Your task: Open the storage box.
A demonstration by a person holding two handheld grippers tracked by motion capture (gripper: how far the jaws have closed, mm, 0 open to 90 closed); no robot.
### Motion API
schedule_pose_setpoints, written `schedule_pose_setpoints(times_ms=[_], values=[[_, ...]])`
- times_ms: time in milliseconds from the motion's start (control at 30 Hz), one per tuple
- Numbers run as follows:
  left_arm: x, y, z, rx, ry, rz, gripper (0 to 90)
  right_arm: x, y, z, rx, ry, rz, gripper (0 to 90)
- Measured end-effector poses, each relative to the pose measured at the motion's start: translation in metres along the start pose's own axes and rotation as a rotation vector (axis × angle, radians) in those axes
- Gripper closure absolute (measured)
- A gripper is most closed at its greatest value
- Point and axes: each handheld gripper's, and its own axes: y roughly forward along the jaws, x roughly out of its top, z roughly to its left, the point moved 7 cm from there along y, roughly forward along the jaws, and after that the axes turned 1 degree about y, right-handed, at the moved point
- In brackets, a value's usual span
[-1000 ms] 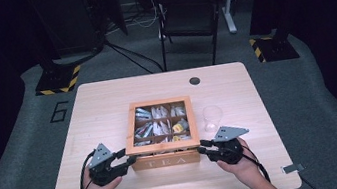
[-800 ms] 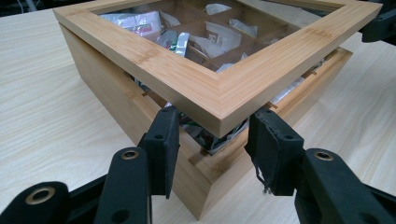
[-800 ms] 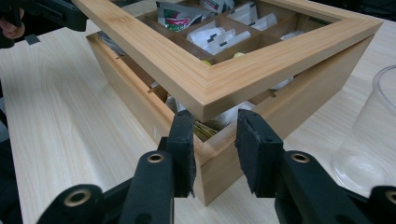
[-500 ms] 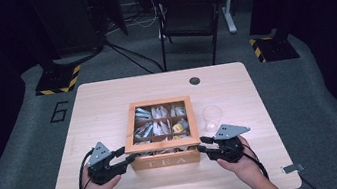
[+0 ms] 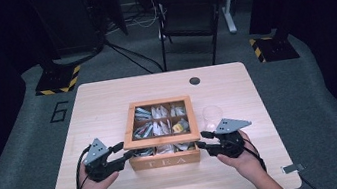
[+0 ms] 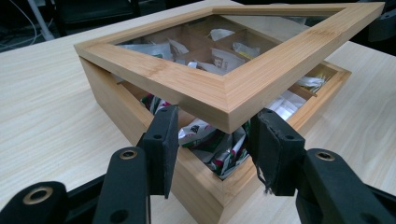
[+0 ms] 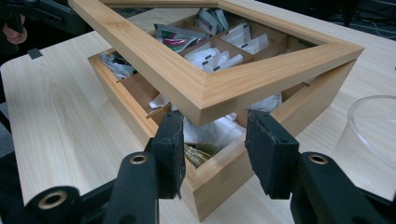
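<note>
lifting of glazed lid on wooden tea box, both tongs at front corners

standing near the front middle of the pale wooden worktop point(image 5: 107, 103), the square bamboo tea box with divided compartments point(image 5: 166, 159) has its wood-framed glass lid point(image 5: 164, 140) raised at the front edge, tilted up, with a gap showing between lid and box. paper tea sachets point(image 6: 212, 142) lie in the compartments, some visible through the gap.

left tongs point(image 5: 126, 154) sit at the box's front left corner. in the left gripper view the lid's corner lies between the two black jaws, which stand apart on either side of it; no pressing contact on the lid can be made out.

right tongs point(image 5: 203, 141) sit at the front right corner. in the right gripper view the lid's corner hangs just above and between the jaws, which have just been opening and stand apart, clear of the wood.

a clear glass cup point(image 5: 212, 116) stands just beside the box's right side, behind the right tongs.
</note>
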Motion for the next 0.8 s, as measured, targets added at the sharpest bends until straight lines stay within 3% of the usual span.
schedule_pose_setpoints(times_ms=[500, 800], values=[[0.02, -0.004, 0.006, 0.008, 0.031, -0.045, 52.8, 0.02, -0.001, -0.004, -0.011, -0.013, -0.04, 55.2], [0.028, -0.005, 0.008, 0.013, 0.051, -0.047, 52.6, 0.028, -0.002, -0.005, -0.02, -0.03, -0.052, 52.3]])
